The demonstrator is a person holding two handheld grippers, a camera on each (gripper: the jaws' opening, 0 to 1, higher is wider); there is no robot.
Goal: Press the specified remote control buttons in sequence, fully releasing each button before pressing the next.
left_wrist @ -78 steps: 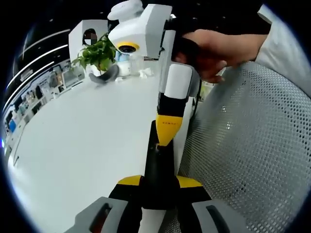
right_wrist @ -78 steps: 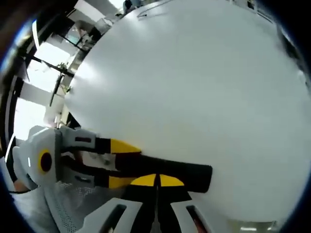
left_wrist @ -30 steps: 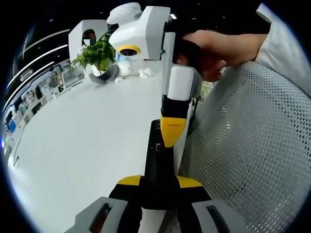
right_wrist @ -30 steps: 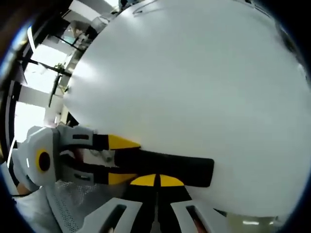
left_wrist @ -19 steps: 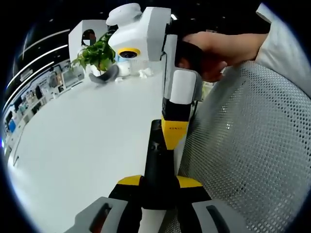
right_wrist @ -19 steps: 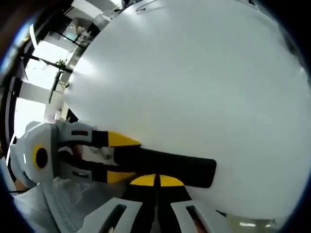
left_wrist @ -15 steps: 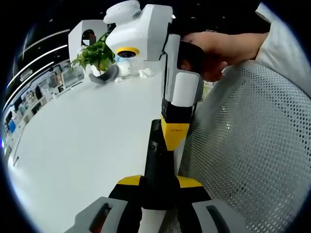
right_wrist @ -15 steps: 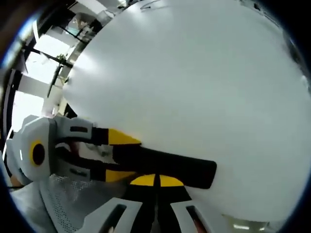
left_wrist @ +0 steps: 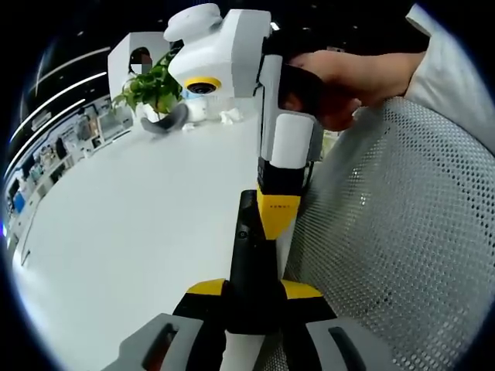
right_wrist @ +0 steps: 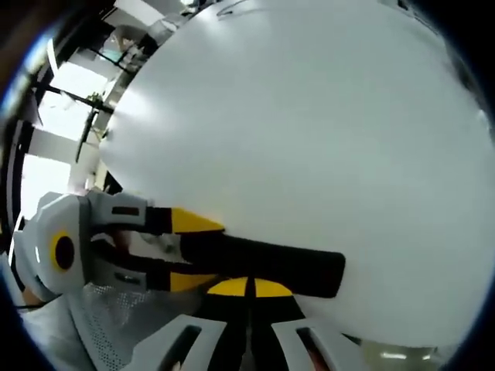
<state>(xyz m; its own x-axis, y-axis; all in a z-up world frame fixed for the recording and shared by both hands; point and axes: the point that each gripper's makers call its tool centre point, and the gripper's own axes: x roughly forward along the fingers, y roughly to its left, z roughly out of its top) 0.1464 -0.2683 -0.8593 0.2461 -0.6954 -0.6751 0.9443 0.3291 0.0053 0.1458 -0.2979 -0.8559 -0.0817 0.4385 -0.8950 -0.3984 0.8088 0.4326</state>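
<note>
A slim black remote control (left_wrist: 249, 259) points forward from between the yellow jaws of my left gripper (left_wrist: 246, 290), which is shut on its near end. My right gripper (left_wrist: 277, 220) comes down from above, held by a person's hand (left_wrist: 344, 77), with its yellow tip resting on the remote's upper face. In the right gripper view the remote (right_wrist: 271, 263) lies crosswise just beyond my right gripper (right_wrist: 249, 287), whose jaws are shut together. The left gripper (right_wrist: 189, 251) clamps the remote's left end there.
A broad white table (left_wrist: 131, 216) stretches away to the left. A grey mesh chair back (left_wrist: 402, 239) stands close on the right. At the table's far end are a potted plant (left_wrist: 155, 86) and a dark grey object (left_wrist: 172, 122).
The right gripper's tip has shifted slightly down along the remote, nearer the left gripper. The remote stays clamped in the left gripper.
</note>
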